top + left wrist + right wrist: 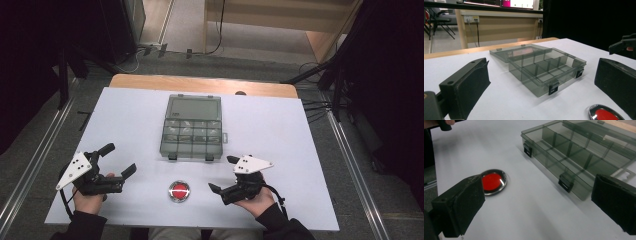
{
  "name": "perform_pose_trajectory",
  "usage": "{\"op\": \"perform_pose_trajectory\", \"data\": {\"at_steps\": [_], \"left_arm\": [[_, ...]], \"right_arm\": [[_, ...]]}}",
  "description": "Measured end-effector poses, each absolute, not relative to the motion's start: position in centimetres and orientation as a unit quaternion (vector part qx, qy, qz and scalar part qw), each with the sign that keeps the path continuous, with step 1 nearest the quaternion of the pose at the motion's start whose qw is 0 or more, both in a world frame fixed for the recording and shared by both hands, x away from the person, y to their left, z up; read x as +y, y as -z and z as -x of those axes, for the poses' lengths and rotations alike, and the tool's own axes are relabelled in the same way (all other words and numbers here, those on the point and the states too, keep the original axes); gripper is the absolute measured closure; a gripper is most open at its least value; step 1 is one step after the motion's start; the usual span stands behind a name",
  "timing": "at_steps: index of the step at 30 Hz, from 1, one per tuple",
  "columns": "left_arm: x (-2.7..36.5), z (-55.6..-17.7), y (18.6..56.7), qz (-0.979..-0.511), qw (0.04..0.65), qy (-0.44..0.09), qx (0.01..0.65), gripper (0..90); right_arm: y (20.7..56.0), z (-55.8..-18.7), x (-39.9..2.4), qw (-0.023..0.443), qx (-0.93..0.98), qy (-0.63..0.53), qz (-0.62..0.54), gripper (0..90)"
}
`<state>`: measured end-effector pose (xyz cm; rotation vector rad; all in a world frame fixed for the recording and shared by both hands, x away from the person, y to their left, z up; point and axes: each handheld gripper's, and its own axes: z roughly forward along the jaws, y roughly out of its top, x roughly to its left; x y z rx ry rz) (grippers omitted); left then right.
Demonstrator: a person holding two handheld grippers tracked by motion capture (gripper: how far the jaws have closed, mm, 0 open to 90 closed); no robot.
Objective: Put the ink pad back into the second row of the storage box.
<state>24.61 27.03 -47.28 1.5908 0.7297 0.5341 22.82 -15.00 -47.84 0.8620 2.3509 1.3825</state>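
One smoky clear box (pixel 192 127), lid open, compartments empty; one red button (pixel 179 191) nearer; my left gripper (pixel 119 159) and right gripper (pixel 223 174) both gape, holding nothing.

Smoky clear plastic box (pixel 191 128), chrome-rimmed glossy red button (pixel 179 191), matt white tabletop (pixel 280 130).

light: the white surface (pixel 280 130) is lit brightly from above | edges: dark sides are seen | shadows: soft, short | glare: red button (pixel 492 181) rim shines | blur: near jaws look fuzzy
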Motion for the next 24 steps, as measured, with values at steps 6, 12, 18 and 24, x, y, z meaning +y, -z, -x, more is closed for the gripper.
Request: {"op": "perform_pose_trajectory", "data": {"at_steps": [6, 12, 18, 24], "left_arm": [[27.1, -24.5, 47.2, -0.688, 0.611, -0.232, 0.315, 0.0], [27.1, -24.6, 47.3, -0.688, 0.611, -0.232, 0.316, 0.0], [27.0, -24.5, 47.3, -0.687, 0.612, -0.231, 0.316, 0.0], [27.0, -24.5, 47.3, -0.690, 0.610, -0.231, 0.315, 0.0]], "right_arm": [[47.5, -23.3, -13.3, 0.131, 0.823, -0.474, -0.284, 0.0], [47.3, -23.7, -12.3, 0.126, 0.836, -0.456, -0.276, 0.0], [47.0, -24.1, -11.5, 0.118, 0.843, -0.450, -0.270, 0.0], [46.7, -24.3, -10.4, 0.110, 0.857, -0.434, -0.255, 0.0]]}}
